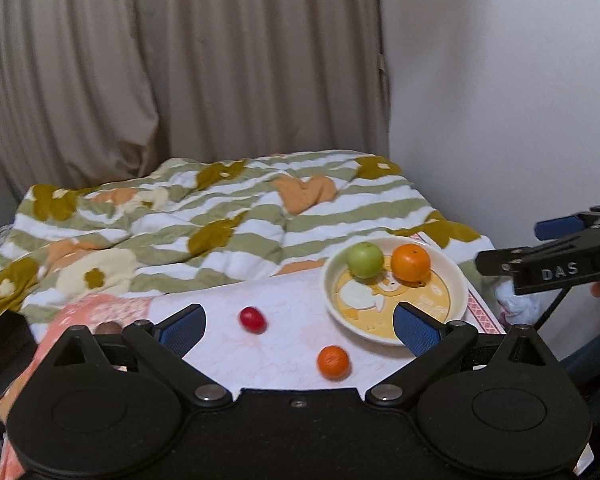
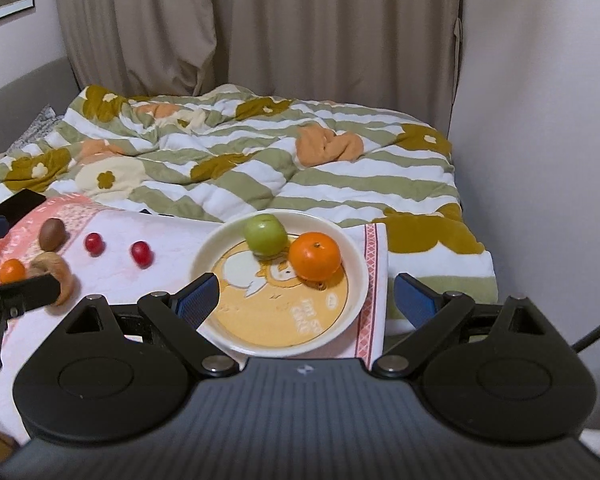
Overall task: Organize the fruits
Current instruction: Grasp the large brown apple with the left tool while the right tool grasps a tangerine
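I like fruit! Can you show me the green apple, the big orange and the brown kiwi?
green apple (image 2: 265,235), right wrist view, middle of its skin.
big orange (image 2: 315,255), right wrist view, its front.
brown kiwi (image 2: 52,234), right wrist view, its middle.

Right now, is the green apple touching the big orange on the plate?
Touching. In the right wrist view the green apple and the big orange meet with no gap on the plate.

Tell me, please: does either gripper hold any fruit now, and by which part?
Nothing is held. The left gripper and the right gripper are both open and empty.
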The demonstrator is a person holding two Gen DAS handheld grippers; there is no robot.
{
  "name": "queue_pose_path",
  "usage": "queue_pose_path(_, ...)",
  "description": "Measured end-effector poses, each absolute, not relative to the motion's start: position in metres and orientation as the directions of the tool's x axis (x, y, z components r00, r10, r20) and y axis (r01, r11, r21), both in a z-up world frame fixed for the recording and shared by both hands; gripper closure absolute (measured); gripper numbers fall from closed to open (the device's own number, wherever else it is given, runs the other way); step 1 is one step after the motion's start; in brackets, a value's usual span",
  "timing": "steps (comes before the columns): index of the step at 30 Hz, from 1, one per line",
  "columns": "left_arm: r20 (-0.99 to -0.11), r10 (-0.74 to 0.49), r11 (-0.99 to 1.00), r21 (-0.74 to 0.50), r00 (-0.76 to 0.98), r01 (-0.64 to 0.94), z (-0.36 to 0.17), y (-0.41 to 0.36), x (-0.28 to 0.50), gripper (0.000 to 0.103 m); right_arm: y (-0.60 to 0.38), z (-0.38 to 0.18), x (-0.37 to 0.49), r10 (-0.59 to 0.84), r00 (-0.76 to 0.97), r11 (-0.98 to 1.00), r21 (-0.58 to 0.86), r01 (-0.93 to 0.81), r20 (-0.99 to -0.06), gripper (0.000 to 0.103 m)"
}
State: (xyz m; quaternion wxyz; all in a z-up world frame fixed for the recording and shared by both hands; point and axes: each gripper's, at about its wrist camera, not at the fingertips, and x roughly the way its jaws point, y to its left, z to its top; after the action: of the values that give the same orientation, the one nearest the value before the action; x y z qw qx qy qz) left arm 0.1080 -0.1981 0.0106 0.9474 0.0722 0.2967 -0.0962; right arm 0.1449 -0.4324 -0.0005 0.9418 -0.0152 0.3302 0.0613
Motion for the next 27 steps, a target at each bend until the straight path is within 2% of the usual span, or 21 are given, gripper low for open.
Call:
queue_pose_path(7,-0.575,-0.076,0.976,0.123,0.814,0.178,0.018,-0.156,0.082,0.001,-0.407,0.014,0.111,0.124,0.771,0.990,0.029,-0.135,-0.625,0.000)
queue_pose_path(13,-0.582,-0.082,0.972,0.132,0.809,0.195,0.014,-0.106,0.078,0.001,-0.365,0.015,0.089,0.111,0.767,0.992,0.028,-0.121,-0.632,0.000)
queue_pose_path(27,-0.628,-0.251,0.915,0.093,0.737,0.392,-0.011,-0.018,0.117,0.001,-0.260,-0.014,0.063,-0.048,0.722,0.991,0.055,0.119,-0.690,0.000)
